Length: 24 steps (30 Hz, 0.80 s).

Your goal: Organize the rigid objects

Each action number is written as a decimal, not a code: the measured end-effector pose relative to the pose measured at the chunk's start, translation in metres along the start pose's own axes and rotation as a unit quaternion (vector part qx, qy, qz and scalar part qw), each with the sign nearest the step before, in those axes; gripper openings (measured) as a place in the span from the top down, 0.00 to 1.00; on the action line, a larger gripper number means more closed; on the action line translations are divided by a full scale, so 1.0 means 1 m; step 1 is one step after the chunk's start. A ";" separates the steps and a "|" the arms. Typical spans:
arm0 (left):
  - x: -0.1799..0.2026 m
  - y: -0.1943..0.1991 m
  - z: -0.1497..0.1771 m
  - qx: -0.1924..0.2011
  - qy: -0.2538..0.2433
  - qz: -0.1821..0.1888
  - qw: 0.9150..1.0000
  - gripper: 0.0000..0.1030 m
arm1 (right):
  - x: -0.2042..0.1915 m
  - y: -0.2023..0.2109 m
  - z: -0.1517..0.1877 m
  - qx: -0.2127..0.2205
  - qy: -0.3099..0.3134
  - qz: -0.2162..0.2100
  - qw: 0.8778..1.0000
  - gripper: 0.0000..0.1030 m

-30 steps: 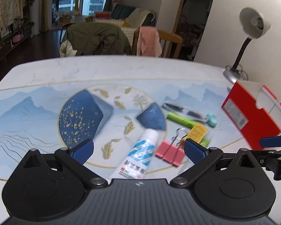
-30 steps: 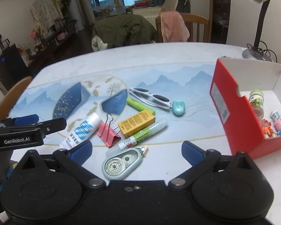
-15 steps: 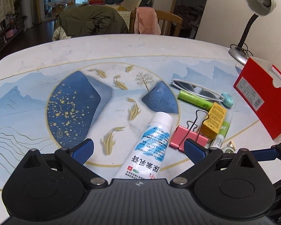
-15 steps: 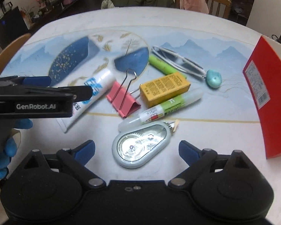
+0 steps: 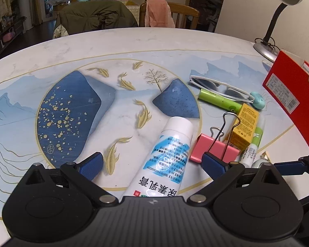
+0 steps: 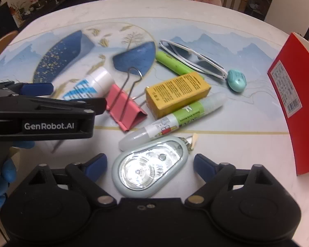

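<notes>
My left gripper (image 5: 152, 165) stands open low over the table, with a white and blue cream tube (image 5: 166, 154) lying between its fingers, untouched. My right gripper (image 6: 150, 162) straddles a grey-blue correction tape dispenser (image 6: 150, 166); its jaws are closing, with gaps left on both sides. Beside these lie a pink binder clip (image 6: 125, 107), a yellow box (image 6: 177, 92), a glue pen (image 6: 175, 121), a green tube (image 6: 171, 62), white sunglasses (image 6: 193, 57) and a teal oval piece (image 6: 237, 80).
A red box (image 6: 292, 103) stands at the right, its open side hidden. A desk lamp (image 5: 278, 16) rises at the back right corner. Chairs draped with clothes (image 5: 158, 14) stand behind the table. A blue-gloved hand (image 6: 0, 177) holds the left gripper.
Both grippers have dropped closer to the table. The tube now fills the gap of the left one; the right one's fingers have narrowed around the tape dispenser.
</notes>
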<state>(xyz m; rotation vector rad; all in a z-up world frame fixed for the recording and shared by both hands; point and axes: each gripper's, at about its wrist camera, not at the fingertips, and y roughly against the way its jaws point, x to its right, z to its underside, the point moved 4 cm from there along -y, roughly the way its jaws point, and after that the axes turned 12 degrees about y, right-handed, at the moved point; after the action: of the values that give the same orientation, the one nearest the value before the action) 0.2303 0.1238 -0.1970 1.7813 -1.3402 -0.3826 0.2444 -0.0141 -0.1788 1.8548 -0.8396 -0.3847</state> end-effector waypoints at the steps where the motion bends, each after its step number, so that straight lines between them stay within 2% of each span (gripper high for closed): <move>1: 0.000 -0.001 0.001 0.000 -0.001 0.000 1.000 0.01 | 0.001 0.000 0.000 0.001 -0.001 0.001 1.000 0.13; 6: 0.002 0.000 0.003 0.007 -0.013 -0.006 1.000 0.04 | 0.004 0.002 0.002 0.003 -0.003 0.005 1.000 0.15; 8: 0.003 0.001 0.003 0.013 -0.019 -0.011 1.000 0.12 | 0.005 0.002 0.003 0.003 -0.003 0.003 1.000 0.15; 11: 0.005 0.002 0.004 0.014 -0.024 -0.007 1.000 0.17 | 0.007 0.004 0.003 0.007 -0.004 0.005 1.000 0.21; 13: 0.006 0.004 0.004 0.018 -0.029 -0.011 0.999 0.27 | 0.009 0.006 0.004 0.011 -0.005 0.005 1.000 0.27; 20: 0.010 0.009 0.006 0.015 -0.035 0.001 0.999 0.56 | 0.014 0.011 0.011 0.017 -0.003 0.000 1.000 0.28; 22: 0.010 0.011 0.007 0.011 -0.030 0.008 0.999 0.60 | 0.018 0.013 0.015 0.021 -0.011 -0.006 1.000 0.28; 24: 0.010 0.013 0.009 0.010 -0.021 0.014 1.000 0.61 | 0.022 0.016 0.020 0.023 -0.016 -0.005 1.000 0.28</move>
<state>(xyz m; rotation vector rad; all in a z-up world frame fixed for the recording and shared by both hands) 0.2198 0.1103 -0.1901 1.7773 -1.4014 -0.3962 0.2422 -0.0472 -0.1705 1.9001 -0.8681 -0.4040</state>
